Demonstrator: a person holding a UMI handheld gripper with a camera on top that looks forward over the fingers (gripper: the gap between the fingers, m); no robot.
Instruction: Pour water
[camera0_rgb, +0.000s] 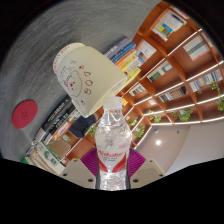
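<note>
- Nearest the lens, the tool (113, 172) is clenched on a clear plastic water bottle (113, 140); both fingers (83, 171) press against its lower body at the pink label (112, 160).
- Bottle position: lifted well off any surface and seen from below, with bookshelves (180, 70) and the ceiling behind it. No table or counter shows.
- Bottle attitude: neck pointing away from the tool, toward a white paper cup (82, 73).
- Cup position: beyond the fingers, above the bottle neck, tilted, apparently held by a hand (84, 106) that is only partly visible.
- Cap state: too small to tell whether the cap (113, 101) is on or off.
- Progress, as a judgement: grasp and lift are complete; the neck is close to the cup.
- Remaining: no water stream is visible, so the pour itself looks not yet done.
</note>
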